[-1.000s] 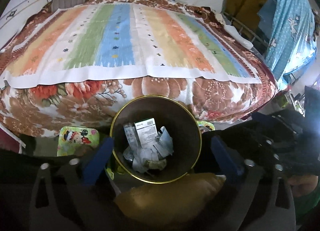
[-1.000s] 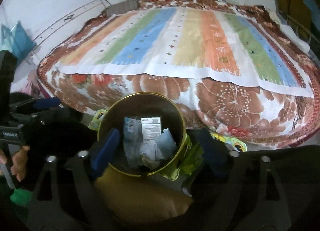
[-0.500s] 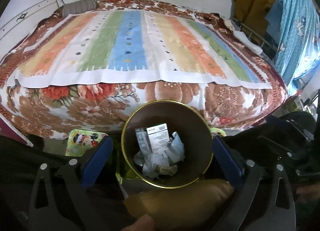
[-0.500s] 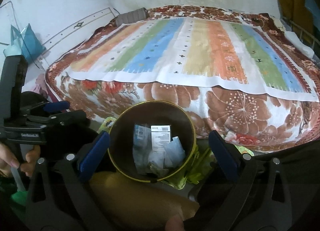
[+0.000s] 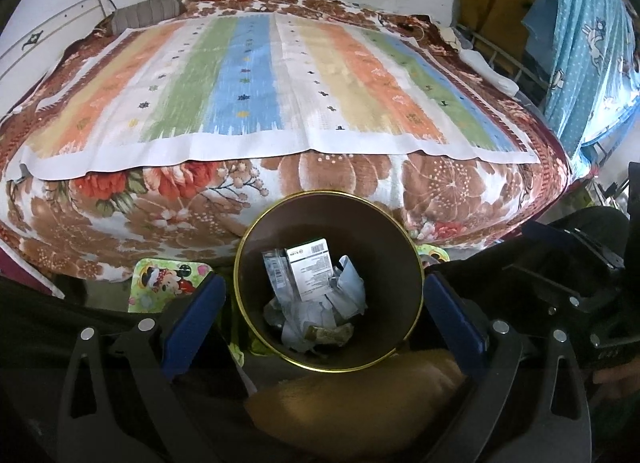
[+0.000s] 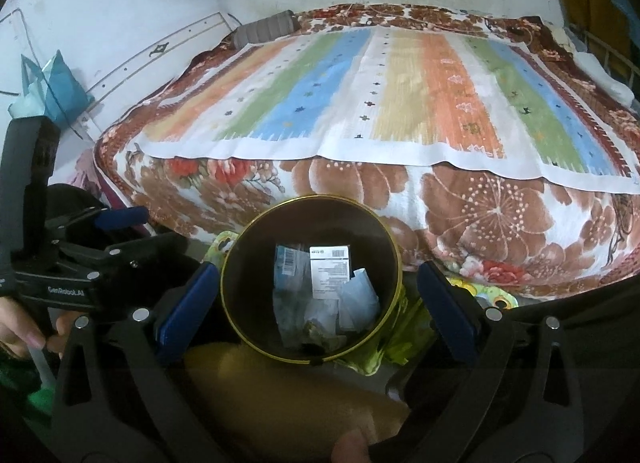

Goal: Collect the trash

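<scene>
A dark round bin with a gold rim (image 5: 248, 303) (image 6: 230, 303) stands on the floor in front of the bed. Inside lie a white labelled box (image 5: 310, 271) (image 6: 330, 271), a bluish wrapper (image 6: 288, 263) and crumpled paper scraps (image 5: 320, 315). My left gripper (image 5: 326, 315) hangs over the bin, open, its blue pads on either side of the rim with nothing between them. My right gripper (image 6: 314, 303) is also above the bin, open wide and empty. The left gripper's body (image 6: 72, 263) shows at the left of the right wrist view.
A bed with a floral blanket (image 5: 160, 215) and a striped cloth (image 5: 260, 83) fills the space behind the bin. A cartoon-print mat (image 5: 168, 283) lies on the floor. A yellow-brown cushion (image 5: 352, 403) sits just below the bin. Blue fabric (image 5: 592, 43) hangs at right.
Both views have tilted up slightly, showing more of the bed and wall. The right gripper's pads have spread a little wider. The trash in the bin has not shifted.
</scene>
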`<move>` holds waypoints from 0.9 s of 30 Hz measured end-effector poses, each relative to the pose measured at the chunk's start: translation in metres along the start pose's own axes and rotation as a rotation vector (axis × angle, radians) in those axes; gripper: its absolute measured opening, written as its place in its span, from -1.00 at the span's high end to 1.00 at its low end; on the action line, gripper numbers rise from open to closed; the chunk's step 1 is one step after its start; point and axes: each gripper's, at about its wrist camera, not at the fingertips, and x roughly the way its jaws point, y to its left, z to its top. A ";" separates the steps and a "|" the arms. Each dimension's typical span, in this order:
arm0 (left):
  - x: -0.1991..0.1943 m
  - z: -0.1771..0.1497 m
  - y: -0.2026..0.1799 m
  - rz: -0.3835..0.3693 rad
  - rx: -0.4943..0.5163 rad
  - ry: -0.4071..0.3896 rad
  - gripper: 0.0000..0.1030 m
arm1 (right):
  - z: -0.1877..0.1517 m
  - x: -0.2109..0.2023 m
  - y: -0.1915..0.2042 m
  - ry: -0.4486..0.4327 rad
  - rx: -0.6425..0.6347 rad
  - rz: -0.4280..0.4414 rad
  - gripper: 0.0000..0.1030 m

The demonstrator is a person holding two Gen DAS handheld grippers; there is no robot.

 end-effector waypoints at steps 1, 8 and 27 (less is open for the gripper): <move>0.000 0.000 0.000 0.001 0.001 -0.001 -0.89 | 0.000 0.000 0.000 -0.001 -0.002 0.002 -0.83; 0.003 0.000 0.003 0.000 -0.014 0.008 -0.89 | -0.002 0.000 0.000 0.002 0.001 0.017 -0.83; 0.004 0.000 0.004 0.000 -0.020 0.012 -0.89 | -0.002 0.001 0.001 0.006 -0.002 0.029 -0.83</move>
